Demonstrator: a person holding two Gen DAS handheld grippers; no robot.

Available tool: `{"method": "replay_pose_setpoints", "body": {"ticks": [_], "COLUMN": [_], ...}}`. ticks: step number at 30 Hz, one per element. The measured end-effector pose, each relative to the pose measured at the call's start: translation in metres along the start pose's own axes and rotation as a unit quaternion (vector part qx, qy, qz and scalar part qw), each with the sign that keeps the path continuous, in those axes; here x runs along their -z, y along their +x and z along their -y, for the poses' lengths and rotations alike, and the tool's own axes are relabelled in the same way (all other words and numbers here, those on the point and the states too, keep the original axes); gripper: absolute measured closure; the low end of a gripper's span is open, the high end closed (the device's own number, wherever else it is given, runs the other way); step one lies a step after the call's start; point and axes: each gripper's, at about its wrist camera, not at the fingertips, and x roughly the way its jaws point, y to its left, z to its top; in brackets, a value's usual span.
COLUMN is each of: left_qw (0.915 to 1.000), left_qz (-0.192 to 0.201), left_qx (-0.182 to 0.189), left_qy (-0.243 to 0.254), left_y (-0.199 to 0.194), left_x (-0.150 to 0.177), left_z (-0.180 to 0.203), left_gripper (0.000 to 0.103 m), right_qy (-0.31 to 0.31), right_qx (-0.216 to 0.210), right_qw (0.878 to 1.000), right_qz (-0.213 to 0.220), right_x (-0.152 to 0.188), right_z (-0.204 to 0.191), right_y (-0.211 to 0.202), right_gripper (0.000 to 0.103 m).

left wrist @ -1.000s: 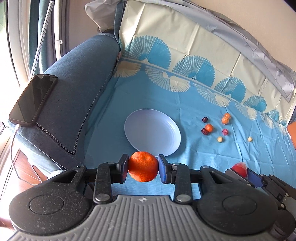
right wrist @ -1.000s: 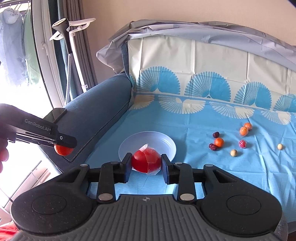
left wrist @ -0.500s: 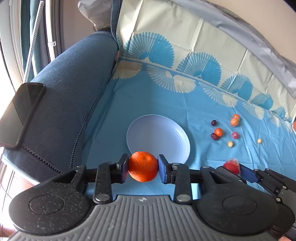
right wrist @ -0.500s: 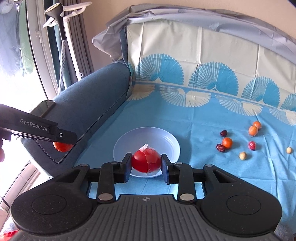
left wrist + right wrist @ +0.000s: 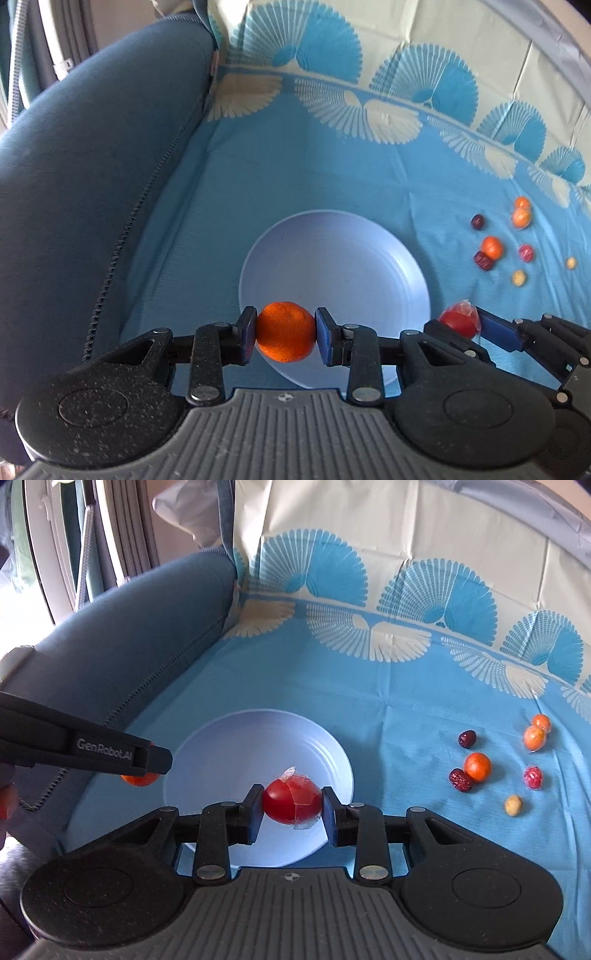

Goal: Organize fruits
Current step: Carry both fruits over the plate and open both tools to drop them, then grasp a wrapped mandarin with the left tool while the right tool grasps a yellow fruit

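Orange (image 5: 286,331), round and dimpled, clamped in left gripper (image 5: 286,334) over smooth round plate (image 5: 332,251); right gripper (image 5: 291,806) clamps glossy plastic-wrapped tomato (image 5: 291,800).

A sofa (image 5: 122,635) carries a blue fan-patterned cloth (image 5: 406,709). On the cloth, a pale plate (image 5: 229,746) lies at lower centre; small loose fruits (image 5: 477,766) are scattered at the right of the frame.
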Motion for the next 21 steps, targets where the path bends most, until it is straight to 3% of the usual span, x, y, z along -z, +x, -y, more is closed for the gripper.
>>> {"method": "replay_pose_setpoints", "body": {"ticks": [8, 10, 11, 12, 13, 14, 16, 21], "left_qw": [0.9982, 0.9981, 0.9983, 0.9983, 0.9982, 0.9982, 0.9981, 0.9979], "left_qz": [-0.034, -0.036, -0.031, -0.023, -0.009, 0.013, 0.034, 0.056], "left_qx": [-0.039, -0.034, -0.026, -0.029, -0.037, -0.039, -0.032, -0.027], "left_qy": [0.031, 0.036, 0.041, 0.045, 0.046, 0.044, 0.04, 0.022], "left_y": [0.059, 0.065, 0.065, 0.063, 0.058, 0.05, 0.032, -0.018], "left_x": [-0.004, -0.007, -0.009, -0.011, -0.013, -0.013, -0.015, -0.007], "left_z": [0.003, 0.002, 0.002, 0.002, 0.002, 0.001, -0.003, -0.017], "left_gripper": [0.065, 0.054, 0.045, 0.017, 0.001, 0.0, 0.0, 0.0], "right_qy": [-0.009, -0.015, -0.012, -0.008, -0.005, -0.001, 0.015, 0.12], "right_qx": [0.007, 0.006, 0.007, 0.009, 0.013, 0.022, 0.019, -0.074], "right_qw": [0.998, 0.996, 0.996, 0.996, 0.997, 0.997, 0.998, 0.986], "right_qz": [-0.062, -0.084, -0.088, -0.087, -0.081, -0.072, -0.055, -0.092], "right_x": [0.004, 0.004, 0.003, 0.001, -0.002, -0.005, -0.012, -0.021], "right_z": [0.002, 0.001, 0.002, 0.002, 0.003, 0.004, 0.01, 0.042], "right_y": [0.066, 0.076, 0.079, 0.079, 0.077, 0.073, 0.061, 0.025], "right_gripper": [0.067, 0.065, 0.051, 0.042, 0.021, 0.007, 0.004, 0.001]}}
